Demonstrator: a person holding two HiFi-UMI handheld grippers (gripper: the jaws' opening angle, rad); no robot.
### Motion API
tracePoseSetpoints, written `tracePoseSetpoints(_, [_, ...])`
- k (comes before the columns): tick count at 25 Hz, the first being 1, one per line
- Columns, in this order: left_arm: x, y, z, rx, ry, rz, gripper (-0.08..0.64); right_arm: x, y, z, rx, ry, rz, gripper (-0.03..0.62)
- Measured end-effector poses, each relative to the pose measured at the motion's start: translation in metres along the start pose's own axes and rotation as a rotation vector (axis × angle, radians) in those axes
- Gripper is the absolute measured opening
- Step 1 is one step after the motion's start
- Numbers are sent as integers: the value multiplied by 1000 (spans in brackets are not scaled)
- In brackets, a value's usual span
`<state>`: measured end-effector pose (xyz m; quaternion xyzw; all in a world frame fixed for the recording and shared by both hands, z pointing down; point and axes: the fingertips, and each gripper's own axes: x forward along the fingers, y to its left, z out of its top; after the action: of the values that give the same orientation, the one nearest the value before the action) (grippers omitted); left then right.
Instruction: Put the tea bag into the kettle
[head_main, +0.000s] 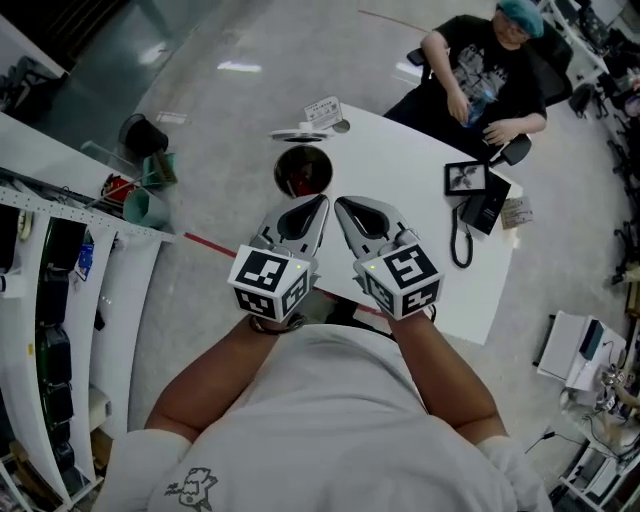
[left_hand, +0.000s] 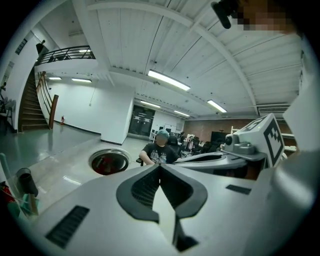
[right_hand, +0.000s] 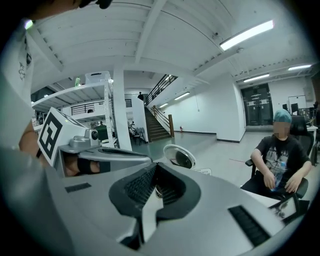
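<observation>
**Head view:** The left gripper (head_main: 321, 201) and right gripper (head_main: 341, 203) sit side by side at the frame's centre, near the close edge of the white table (head_main: 420, 190). Their tips are almost touching and point up the frame. Both pairs of jaws are closed, with nothing in them. The open kettle (head_main: 303, 170) stands just above the left gripper's tips. Above it lies a flat lid (head_main: 298, 135). Above that, slightly right, lies the tea bag packet (head_main: 323, 110), flat, with its long side running slantwise across the frame. The packet is therefore farther up the frame than the kettle. I judge the right gripper to have the freer line to it, past the kettle's right side. Something reddish shows inside the kettle, but I cannot tell what it is.

**Left gripper view:** The jaws meet at the tips and hold nothing. The kettle mouth (left_hand: 108, 162) lies at left of centre, just beyond them. The packet is not visible here.

**Right gripper view:** The jaws are pressed together. A small dim shape in the hollow behind the tips is too unclear to name. The kettle mouth (right_hand: 179, 157) lies just right of the tips, and a pale slip beside it (right_hand: 202, 171) is probably the packet, partly cut off by the jaw.
</observation>
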<state>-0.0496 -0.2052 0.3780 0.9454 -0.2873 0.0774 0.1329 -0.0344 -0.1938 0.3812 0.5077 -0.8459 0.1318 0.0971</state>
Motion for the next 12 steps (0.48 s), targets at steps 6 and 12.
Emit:
tracePoseSetpoints(6, [-38,-11,5,26,-2,-91,9,-21,33,8,8,-52,-95,11])
tracePoseSetpoints(12, [-83,-36,11,61,-24,-232,9,-51,72,13,14,-127,-223,11])
